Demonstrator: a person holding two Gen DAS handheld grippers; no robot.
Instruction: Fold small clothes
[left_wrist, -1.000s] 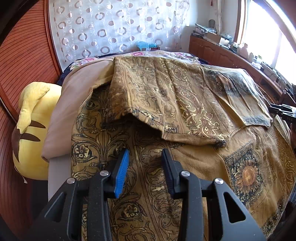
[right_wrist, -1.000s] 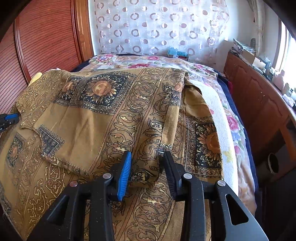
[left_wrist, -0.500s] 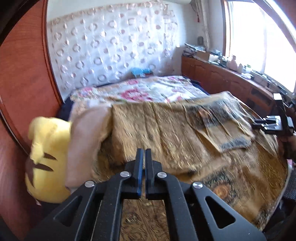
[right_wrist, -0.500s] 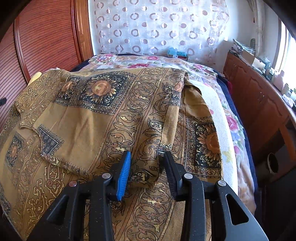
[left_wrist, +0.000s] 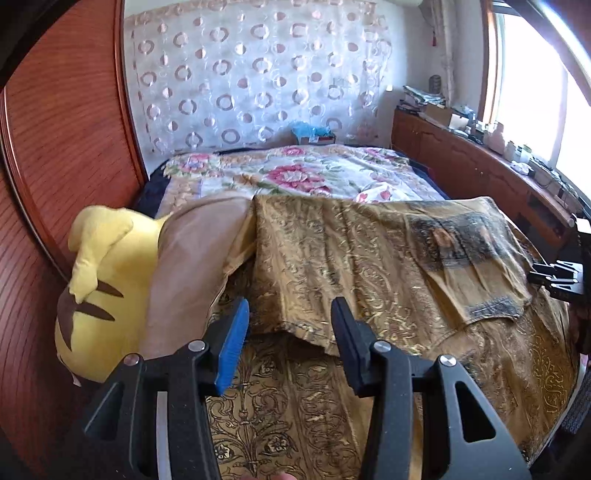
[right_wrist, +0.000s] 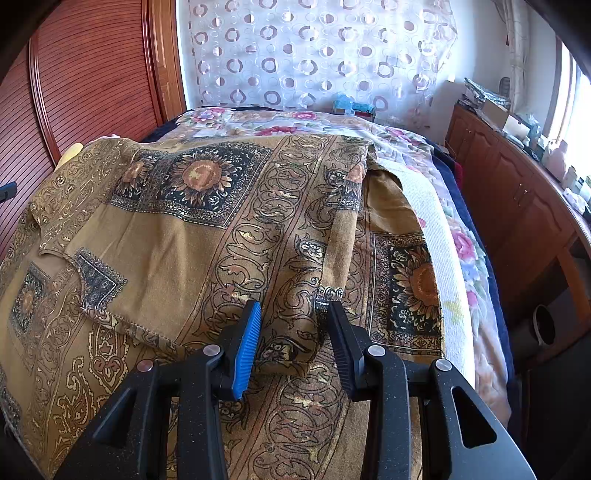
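Home bedroom, floral-quilted bed (left_wrist: 295, 173), plush toy (left_wrist: 99, 288), curtain (left_wrist: 251, 74)

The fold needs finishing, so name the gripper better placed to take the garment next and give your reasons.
Probably right. The right gripper already straddles the brown patterned garment at its folded corner, jaws open around it. The left gripper, whose jaws have just been opening, hangs above the cloth with nothing between them.

Each handheld unit, the left gripper (left_wrist: 288, 343) and the right gripper (right_wrist: 291, 343), was matte black plastic with angular triangular cut-outs, round silver screw heads, one ribbed blue finger pad (left_wrist: 232, 350) and one ribbed black pad (right_wrist: 341, 345).
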